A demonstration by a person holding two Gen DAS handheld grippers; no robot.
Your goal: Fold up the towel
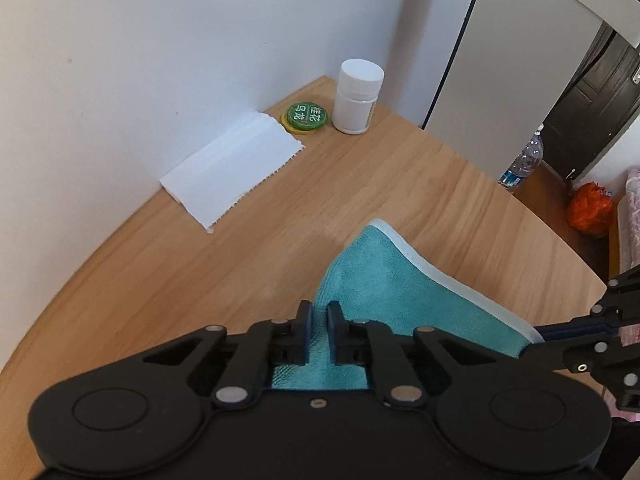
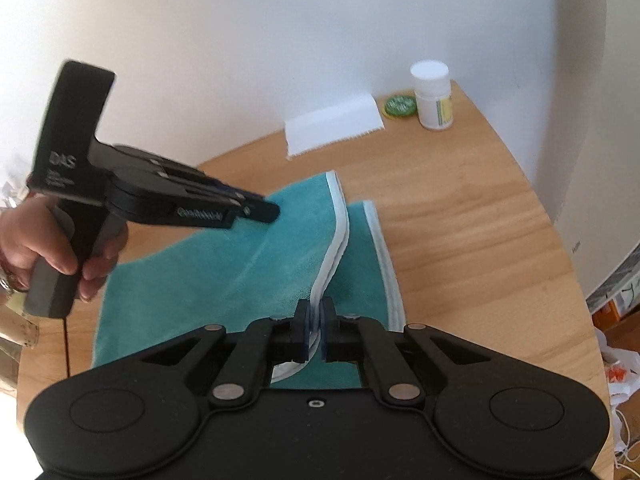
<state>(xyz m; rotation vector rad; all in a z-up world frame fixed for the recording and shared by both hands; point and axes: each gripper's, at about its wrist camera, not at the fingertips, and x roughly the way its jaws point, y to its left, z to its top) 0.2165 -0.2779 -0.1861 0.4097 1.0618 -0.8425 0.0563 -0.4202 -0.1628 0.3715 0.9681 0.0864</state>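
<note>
You have one soft teal towel with a pale trim [image 2: 224, 280], and it lies on the light wooden table [image 1: 168, 264], near you. Part of it is lifted off the wood. Your two black grippers both hold it. The left gripper [image 1: 319, 312] is clenched on a teal fold of the cloth. The right gripper [image 2: 316, 312] is clenched on the pale trim, where two layers of edge run together between its fingers.

At the far end of the table, by the white wall, you can count three small things. There is one flat white paper sheet with a zigzag edge [image 1: 234, 168]. There is one round green lid with white letters [image 1: 307, 117] just to its right. There is one white plastic bottle with a white cap [image 1: 358, 96] just right of the lid.

In the right wrist view your hand [image 2: 48, 240] grips the left gripper's handle, and that part looks blurry. The near end of the towel hides under the gripper bodies in both views. The letters on the lid are too small to read.

The towel's long side runs from near to far. Its trimmed edge points toward the far wall. One trimmed edge stands up, and a second one lies flat just to its right.
</note>
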